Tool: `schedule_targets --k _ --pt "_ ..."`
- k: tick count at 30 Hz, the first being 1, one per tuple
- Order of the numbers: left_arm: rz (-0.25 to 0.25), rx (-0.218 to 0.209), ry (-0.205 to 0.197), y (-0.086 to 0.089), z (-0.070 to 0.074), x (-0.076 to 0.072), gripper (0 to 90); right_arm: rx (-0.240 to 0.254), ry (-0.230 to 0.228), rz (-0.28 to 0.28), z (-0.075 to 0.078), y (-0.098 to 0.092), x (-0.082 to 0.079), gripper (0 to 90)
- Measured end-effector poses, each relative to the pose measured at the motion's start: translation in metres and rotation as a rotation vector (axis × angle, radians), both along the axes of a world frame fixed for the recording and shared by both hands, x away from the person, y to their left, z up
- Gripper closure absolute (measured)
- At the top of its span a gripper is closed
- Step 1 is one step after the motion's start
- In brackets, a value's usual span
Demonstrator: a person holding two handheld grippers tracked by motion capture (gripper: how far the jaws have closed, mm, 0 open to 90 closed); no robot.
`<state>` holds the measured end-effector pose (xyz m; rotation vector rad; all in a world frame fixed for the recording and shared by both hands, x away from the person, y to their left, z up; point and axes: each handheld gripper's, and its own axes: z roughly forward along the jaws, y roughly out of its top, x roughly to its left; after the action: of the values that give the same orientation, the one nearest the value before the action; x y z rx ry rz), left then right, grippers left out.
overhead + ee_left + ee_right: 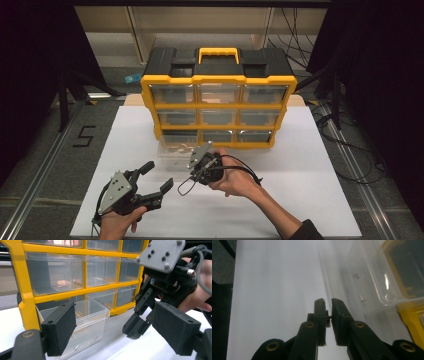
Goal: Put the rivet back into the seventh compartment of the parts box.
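A yellow and black organizer [218, 95] with clear drawers stands at the back of the white board [300, 165]. Its bottom-left clear drawer [175, 150] is pulled out onto the board, and a few small screws [94, 339] lie in it. My right gripper [327, 301] points down at the board just beside that drawer [372, 272], shut on a small screw [328, 318] pinched between its jaws. My left gripper [157, 176] is held open in front of the drawer [87, 315], nothing between its pads [60, 327]. It faces the right gripper [136, 327].
The organizer's other drawers are closed. Bare white board lies in front and to the right of the hands. Cables [350, 150] trail on the floor at the right; a "5" mark [84, 136] sits on the floor at the left.
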<state>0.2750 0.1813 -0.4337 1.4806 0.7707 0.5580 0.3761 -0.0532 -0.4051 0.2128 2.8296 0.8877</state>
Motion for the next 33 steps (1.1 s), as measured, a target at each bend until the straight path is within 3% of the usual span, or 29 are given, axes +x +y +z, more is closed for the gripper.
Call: schedule_targets --k 6,23,29,33 --pt "-0.003 0.003 -0.001 0.000 0.000 0.000 18.9 0.050 -0.017 -0.008 0.013 -0.003 -0.001 82.5" --pt "-0.010 -0.004 0.009 -0.001 0.000 -0.001 18.9 0.123 -0.071 -0.015 0.036 -0.007 -0.003 82.5" --pt "-0.012 0.014 -0.031 -0.001 0.000 0.002 19.0 0.157 -0.096 -0.021 0.045 -0.007 -0.002 82.5" --pt "-0.004 0.020 -0.032 0.000 0.000 0.002 19.0 0.175 -0.109 -0.023 0.050 -0.004 0.000 82.5"
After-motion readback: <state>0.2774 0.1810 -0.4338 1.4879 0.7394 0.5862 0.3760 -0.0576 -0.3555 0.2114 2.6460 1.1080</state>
